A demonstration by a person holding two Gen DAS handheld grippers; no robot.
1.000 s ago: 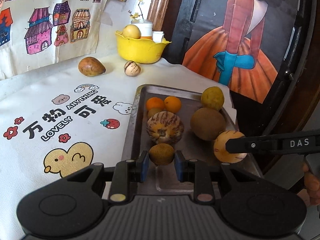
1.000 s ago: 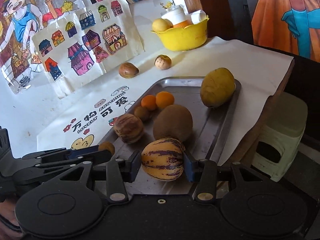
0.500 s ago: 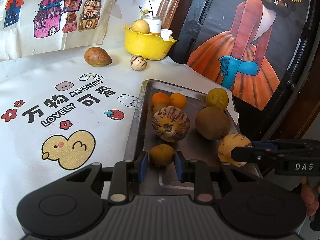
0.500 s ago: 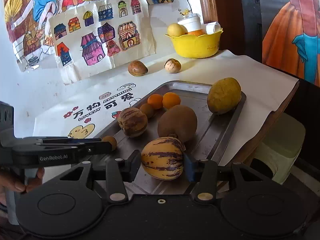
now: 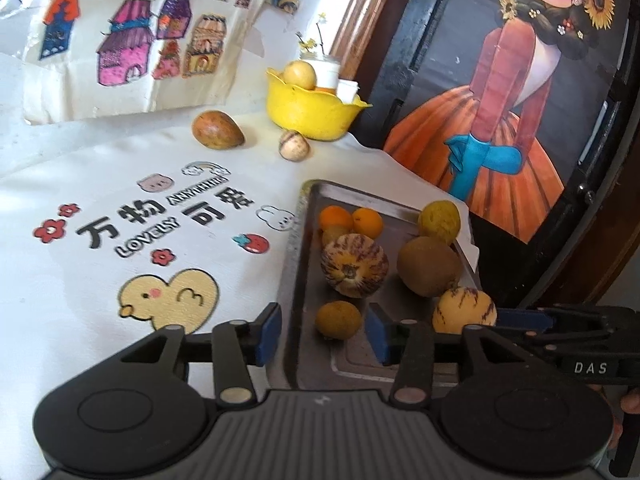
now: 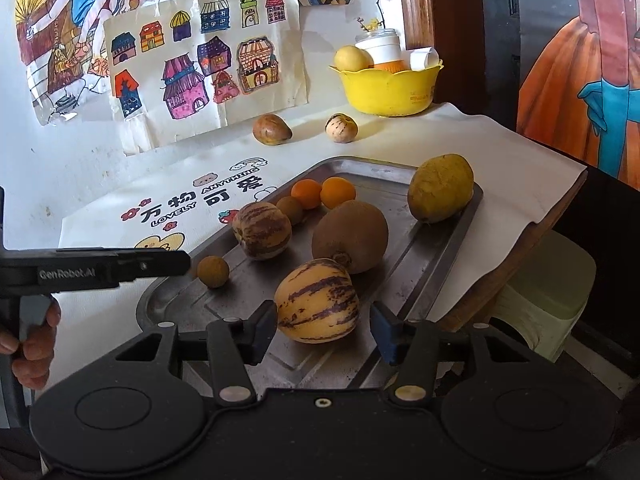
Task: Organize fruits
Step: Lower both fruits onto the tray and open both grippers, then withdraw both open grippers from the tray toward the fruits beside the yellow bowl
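A metal tray [image 5: 294, 264] [image 6: 440, 248] holds several fruits. A small round brown fruit [image 5: 338, 319] [image 6: 213, 271] rests on the tray's near end between the jaws of my left gripper [image 5: 322, 334]. Those jaws are opening and their blue pads stand clear of it. A yellow, purple-striped melon [image 6: 316, 300] [image 5: 464, 310] lies on the tray between the jaws of my right gripper [image 6: 324, 332]. They are opening too, with a gap at the right pad. Behind lie a second striped melon [image 6: 262, 230], a large brown fruit [image 6: 352, 236], two oranges [image 6: 338, 192] and a yellow fruit [image 6: 440, 186].
A yellow bowl [image 6: 386, 84] with a fruit and white jars stands at the back by the wall. A brown pointed fruit [image 6: 272, 130] and a small pale striped fruit [image 6: 341, 128] lie on the printed cloth [image 5: 120, 216]. A pale green stool [image 6: 548, 292] stands beyond the table's right edge.
Both pairs of jaws have spread apart and let go of the small brown fruit and the striped melon, which now rest on the tray. Both views have rolled slightly.
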